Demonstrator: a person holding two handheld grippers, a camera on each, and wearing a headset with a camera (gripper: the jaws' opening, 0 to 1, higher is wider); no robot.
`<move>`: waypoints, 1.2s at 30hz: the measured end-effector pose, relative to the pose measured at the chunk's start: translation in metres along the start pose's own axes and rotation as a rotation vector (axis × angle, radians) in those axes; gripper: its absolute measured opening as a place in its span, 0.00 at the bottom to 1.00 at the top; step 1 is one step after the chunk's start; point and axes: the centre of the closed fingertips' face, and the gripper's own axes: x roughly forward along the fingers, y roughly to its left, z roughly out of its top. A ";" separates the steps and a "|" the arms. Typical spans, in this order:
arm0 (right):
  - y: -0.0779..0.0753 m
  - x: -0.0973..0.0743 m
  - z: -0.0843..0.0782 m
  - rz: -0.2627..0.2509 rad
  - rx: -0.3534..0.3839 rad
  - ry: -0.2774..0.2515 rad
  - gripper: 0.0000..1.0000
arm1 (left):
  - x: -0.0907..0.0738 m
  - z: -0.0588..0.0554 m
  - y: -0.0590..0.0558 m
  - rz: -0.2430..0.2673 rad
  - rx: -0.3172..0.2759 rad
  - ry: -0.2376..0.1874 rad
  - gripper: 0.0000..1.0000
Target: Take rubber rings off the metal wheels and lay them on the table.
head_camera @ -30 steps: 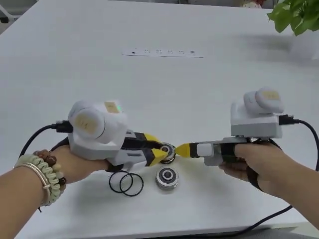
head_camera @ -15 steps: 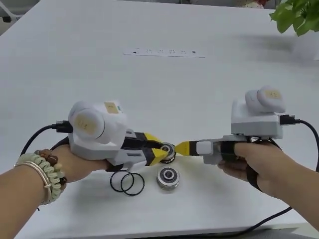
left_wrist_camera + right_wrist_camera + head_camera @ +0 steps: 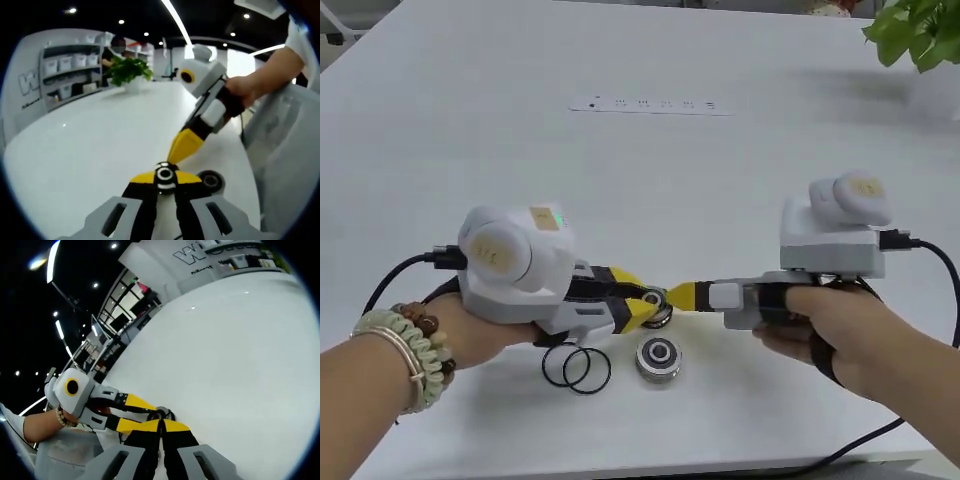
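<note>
The main risk is the metal wheel (image 3: 657,300) slipping: my left gripper (image 3: 642,303) has its yellow jaws clamped on it just above the table (image 3: 650,180), and a smooth round metal part can twist or pop out sideways if I pull its rubber ring (image 3: 165,168) off at an angle. My right gripper (image 3: 680,296) comes in straight opposite the left one, tip to tip, with its jaws pressed together right at the wheel's edge; I cannot tell whether any rubber is actually caught between them, so I might pull away with nothing. A stretched ring could also snap back or fling off once it clears the rim. Just below and ahead of my left jaws sits a second wheel (image 3: 658,357), close enough to be knocked and sent rolling. Beneath the left gripper's body lie two loose rings (image 3: 576,368), overlapping, thin, black and limp-looking hoops that should lie wherever they drop. The wheels are short shiny discs with a dark band and a pale hub; the table is glossy white and looks slick
</note>
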 end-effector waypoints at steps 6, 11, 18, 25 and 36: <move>0.010 0.003 0.003 0.036 0.007 -0.009 0.00 | 0.000 -0.001 0.001 0.002 0.001 -0.001 0.13; 0.029 0.006 0.014 0.082 -0.091 -0.057 0.00 | 0.000 -0.001 0.002 0.007 0.001 -0.006 0.13; 0.012 -0.002 0.014 0.044 0.018 -0.061 0.00 | 0.001 -0.001 0.002 0.012 -0.007 -0.005 0.13; -0.001 0.000 0.005 -0.017 0.039 -0.028 0.00 | 0.001 0.001 0.002 0.014 -0.042 0.009 0.14; 0.003 -0.001 0.011 -0.011 0.043 -0.047 0.00 | -0.003 0.008 0.004 0.020 -0.031 0.060 0.16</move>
